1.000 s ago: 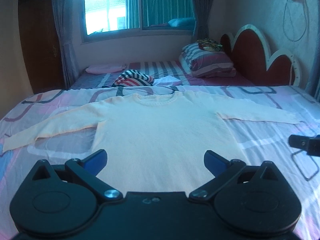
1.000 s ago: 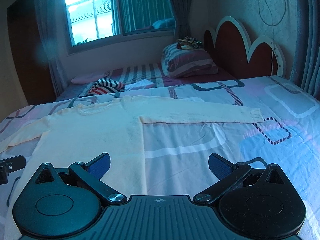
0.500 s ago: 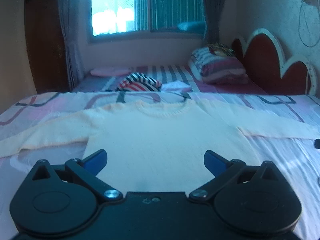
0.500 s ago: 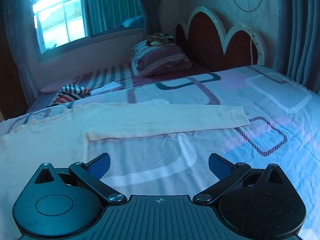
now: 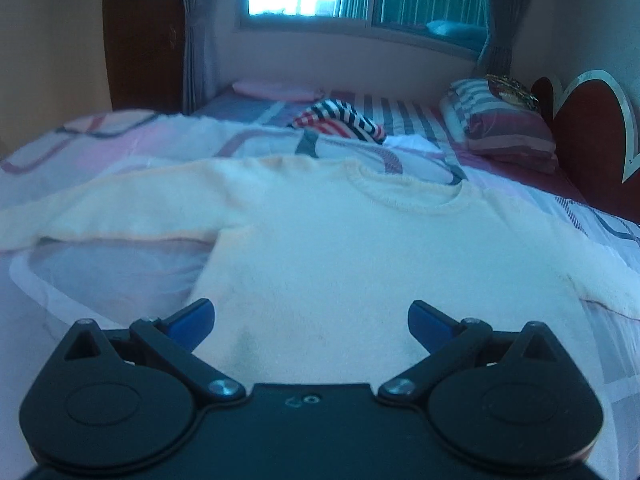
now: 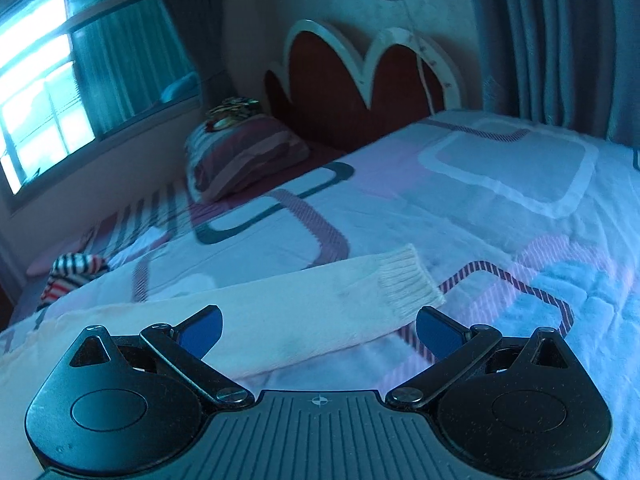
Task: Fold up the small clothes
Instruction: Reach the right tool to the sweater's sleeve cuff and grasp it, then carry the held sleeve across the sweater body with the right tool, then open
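A cream long-sleeved sweater (image 5: 340, 248) lies flat on the bed, neck away from me, sleeves spread to both sides. My left gripper (image 5: 311, 322) is open and empty, low over the sweater's body near its left side seam. In the right wrist view the sweater's right sleeve (image 6: 288, 320) runs across the bedspread to its ribbed cuff (image 6: 408, 284). My right gripper (image 6: 318, 330) is open and empty, just above the sleeve a little short of the cuff.
A patterned pink and white bedspread (image 6: 500, 208) covers the bed. A striped garment (image 5: 340, 122) lies behind the sweater. A striped pillow (image 5: 504, 128) and a scalloped red headboard (image 6: 360, 84) stand at the right. Window and curtains are behind.
The left gripper has swung left and closer to the sweater's left side. The right gripper has moved right along the sleeve toward the cuff. Both stay open.
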Demonstrator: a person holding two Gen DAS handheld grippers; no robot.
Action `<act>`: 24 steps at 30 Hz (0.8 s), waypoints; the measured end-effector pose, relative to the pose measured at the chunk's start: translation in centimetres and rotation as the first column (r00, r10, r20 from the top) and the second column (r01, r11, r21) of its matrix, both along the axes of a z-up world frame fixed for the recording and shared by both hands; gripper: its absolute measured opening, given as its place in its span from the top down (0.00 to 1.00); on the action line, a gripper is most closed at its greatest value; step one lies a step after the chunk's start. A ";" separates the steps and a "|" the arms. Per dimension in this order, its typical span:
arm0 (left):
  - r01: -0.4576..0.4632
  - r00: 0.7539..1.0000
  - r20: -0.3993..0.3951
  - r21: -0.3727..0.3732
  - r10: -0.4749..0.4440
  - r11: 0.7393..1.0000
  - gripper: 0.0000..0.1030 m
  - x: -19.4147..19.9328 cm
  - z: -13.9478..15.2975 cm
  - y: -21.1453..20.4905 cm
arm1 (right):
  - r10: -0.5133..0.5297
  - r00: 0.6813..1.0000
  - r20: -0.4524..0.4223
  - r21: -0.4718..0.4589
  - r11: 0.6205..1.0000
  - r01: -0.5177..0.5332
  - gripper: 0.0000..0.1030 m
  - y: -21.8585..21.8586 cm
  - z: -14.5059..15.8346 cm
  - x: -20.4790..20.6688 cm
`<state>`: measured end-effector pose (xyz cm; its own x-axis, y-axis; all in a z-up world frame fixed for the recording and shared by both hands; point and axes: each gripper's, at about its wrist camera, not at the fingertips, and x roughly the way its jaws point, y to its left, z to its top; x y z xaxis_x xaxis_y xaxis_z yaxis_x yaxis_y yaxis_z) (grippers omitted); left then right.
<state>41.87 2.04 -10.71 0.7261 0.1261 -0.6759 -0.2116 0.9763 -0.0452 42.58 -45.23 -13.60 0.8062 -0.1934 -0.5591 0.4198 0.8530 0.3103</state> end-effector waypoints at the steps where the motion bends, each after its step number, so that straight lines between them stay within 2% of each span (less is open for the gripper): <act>1: -0.001 1.000 -0.005 0.003 0.001 1.000 0.01 0.1 -0.2 0.1 | -0.009 1.000 -0.007 0.003 1.000 0.009 0.06 -0.4 -0.3 0.2; 2: 0.005 1.000 -0.009 0.011 -0.005 1.000 0.01 0.1 -0.3 0.0 | -0.013 1.000 -0.017 0.007 1.000 0.013 0.23 -0.7 -0.7 0.3; 3: 0.015 1.000 -0.012 0.017 -0.015 1.000 0.00 0.2 -0.5 -0.1 | -0.015 0.999 -0.032 0.022 1.000 0.015 0.31 -1.1 -1.2 0.6; 10: 0.049 0.999 -0.025 0.046 -0.048 0.998 0.01 0.9 -1.5 -0.5 | -0.100 0.994 -0.045 0.113 0.988 0.105 0.35 -3.6 -3.5 0.6; 16: 0.057 0.997 -0.049 0.007 -0.056 0.998 0.01 1.7 -2.1 -0.2 | -0.116 0.993 -0.037 0.134 0.984 0.120 0.63 -4.7 -3.6 1.0; 18: 0.061 0.997 -0.056 -0.009 -0.061 0.998 0.01 1.8 -2.2 0.0 | -0.109 0.993 -0.045 0.133 0.985 0.114 0.81 -5.0 -3.6 1.4; 19: 0.061 0.996 -0.058 -0.007 -0.062 0.998 0.01 1.8 -2.2 0.1 | -0.108 0.993 -0.050 0.133 0.985 0.113 0.86 -5.1 -3.5 1.4; 20: 0.061 0.997 -0.057 0.001 -0.061 0.998 0.01 1.9 -2.2 0.2 | -0.106 0.993 -0.053 0.133 0.985 0.112 0.98 -5.2 -3.6 1.5; 22: 0.063 0.997 -0.048 0.024 -0.062 0.998 0.01 1.8 -1.9 0.4 | -0.093 0.995 -0.046 0.112 0.989 0.097 0.98 -5.3 -3.0 1.5; 24: 0.068 0.997 -0.036 0.064 -0.066 0.996 0.01 1.5 -1.6 0.7 | -0.073 0.997 0.025 0.037 0.997 0.072 0.98 -4.9 -2.1 1.0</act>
<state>43.39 2.75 -12.32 0.7113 0.1223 -0.6922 -0.1458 0.9890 0.0248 43.60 -50.09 -15.68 0.8053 -0.2321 -0.5455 0.4715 0.8085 0.3521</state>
